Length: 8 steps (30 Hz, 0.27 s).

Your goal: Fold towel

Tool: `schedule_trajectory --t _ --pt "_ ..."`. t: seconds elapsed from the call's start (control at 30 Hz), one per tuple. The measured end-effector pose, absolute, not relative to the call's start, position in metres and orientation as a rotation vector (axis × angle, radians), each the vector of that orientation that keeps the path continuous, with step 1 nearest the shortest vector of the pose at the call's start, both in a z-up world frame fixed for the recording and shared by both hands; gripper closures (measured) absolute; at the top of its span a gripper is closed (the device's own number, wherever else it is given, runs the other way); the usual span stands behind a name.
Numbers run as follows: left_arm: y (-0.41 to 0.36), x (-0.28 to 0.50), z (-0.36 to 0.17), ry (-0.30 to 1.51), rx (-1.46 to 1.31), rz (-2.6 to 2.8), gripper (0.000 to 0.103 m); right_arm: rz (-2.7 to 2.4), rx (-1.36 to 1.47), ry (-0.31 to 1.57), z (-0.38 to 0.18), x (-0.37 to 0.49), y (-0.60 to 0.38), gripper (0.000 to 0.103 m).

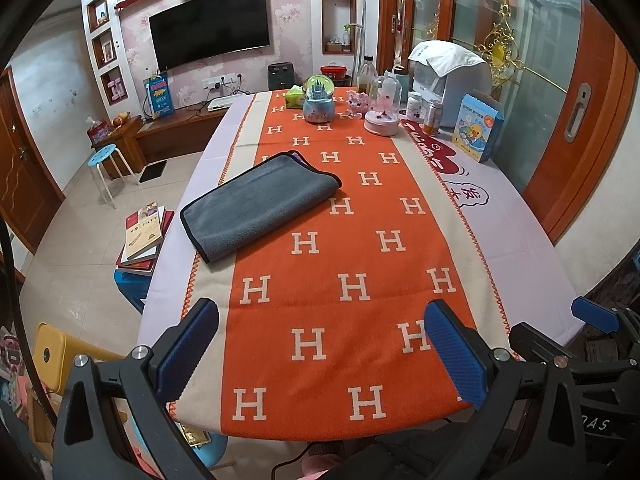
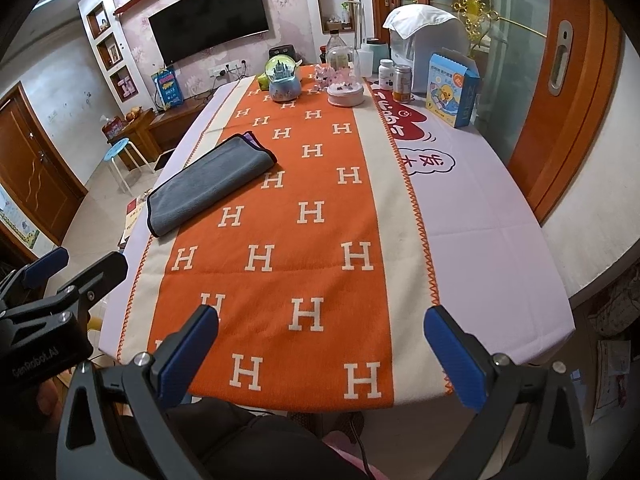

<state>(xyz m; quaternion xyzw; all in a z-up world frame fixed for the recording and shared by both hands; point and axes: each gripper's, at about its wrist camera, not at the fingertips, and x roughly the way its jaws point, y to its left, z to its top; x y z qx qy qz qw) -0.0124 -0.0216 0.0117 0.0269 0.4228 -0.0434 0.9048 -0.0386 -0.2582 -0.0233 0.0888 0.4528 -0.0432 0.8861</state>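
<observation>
Left wrist view: the soft grey folded towel (image 1: 262, 204) is seen far ahead and left of the wide-open, empty left gripper (image 1: 322, 354) and right gripper (image 2: 322, 354); reaching is likely needed next.

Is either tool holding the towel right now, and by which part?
Nothing is held. Left tool and right tool are both open, apart from the folded grey towel.

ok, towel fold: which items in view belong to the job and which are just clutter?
Job:
- folded grey microfibre towel with black trim
- left gripper, open, empty
- right gripper, open, empty

Clutter:
- blue snow globe
- pink round music box
- blue duck-print carton
- two pill bottles
- orange H-pattern table runner
</observation>
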Motion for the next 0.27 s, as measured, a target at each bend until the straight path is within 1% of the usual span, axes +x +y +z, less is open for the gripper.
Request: schedule_trajectory --t 0.27 --pt "-0.0151 -0.0060 0.0074 0.882 0.051 -0.083 0.001 -0.083 0.183 0.962 -0.0266 -0.0362 -0.2585 0.000"
